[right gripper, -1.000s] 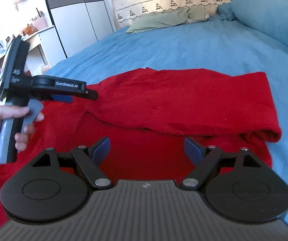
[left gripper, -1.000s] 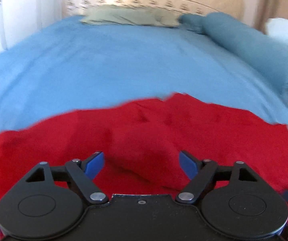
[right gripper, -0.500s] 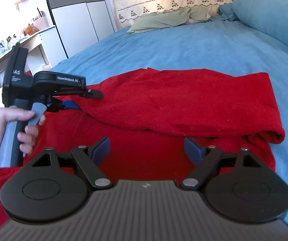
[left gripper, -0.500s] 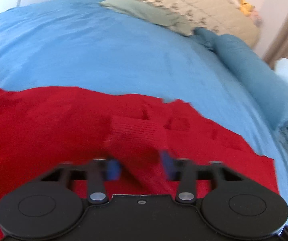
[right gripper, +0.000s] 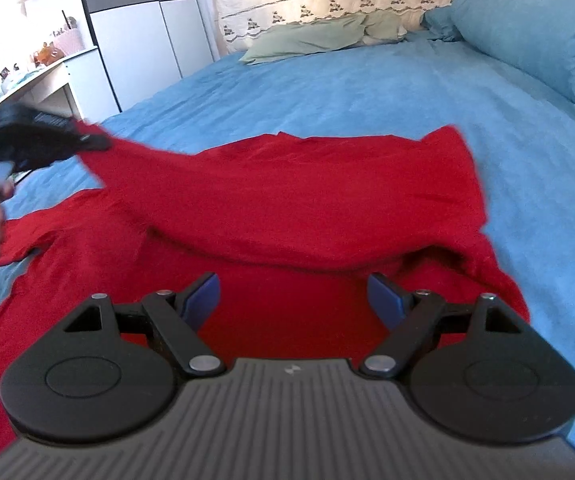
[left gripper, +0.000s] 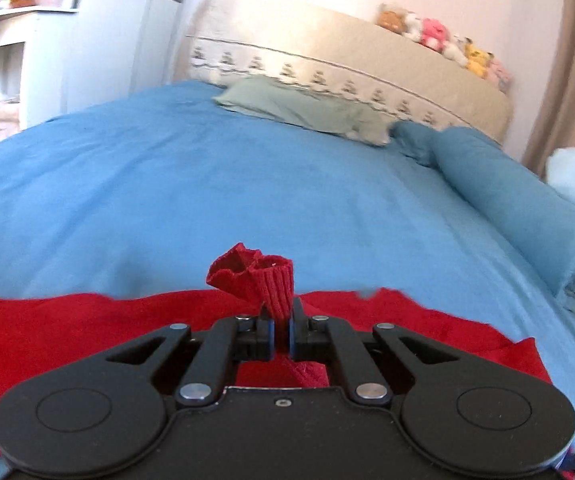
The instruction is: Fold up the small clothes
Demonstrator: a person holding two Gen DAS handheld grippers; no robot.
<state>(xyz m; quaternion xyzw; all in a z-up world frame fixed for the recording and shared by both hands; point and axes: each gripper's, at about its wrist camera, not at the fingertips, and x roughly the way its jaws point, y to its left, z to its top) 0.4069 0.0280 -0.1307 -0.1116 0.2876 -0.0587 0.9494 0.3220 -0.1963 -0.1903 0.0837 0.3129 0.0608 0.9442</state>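
Note:
A red knit sweater (right gripper: 287, 200) lies spread on the blue bed (right gripper: 367, 92). My left gripper (left gripper: 281, 320) is shut on its ribbed sleeve cuff (left gripper: 263, 278), which sticks up between the jaws. In the right wrist view the left gripper (right gripper: 87, 140) holds that sleeve lifted at the sweater's left side, and the sleeve stretches up from the body. My right gripper (right gripper: 295, 300) is open and empty, hovering over the sweater's near part. The sweater's body (left gripper: 67, 328) shows below the left gripper.
A green pillow (left gripper: 299, 108) and a beige headboard (left gripper: 347, 52) with plush toys stand at the far end. A rolled blue duvet (left gripper: 519, 208) lies along the right side. A white desk and wardrobe (right gripper: 135, 32) stand left of the bed.
My left gripper closed on the sleeve cuff and lifted it up and to the left, pulling the sleeve off the body. My right gripper stayed open and hardly moved.

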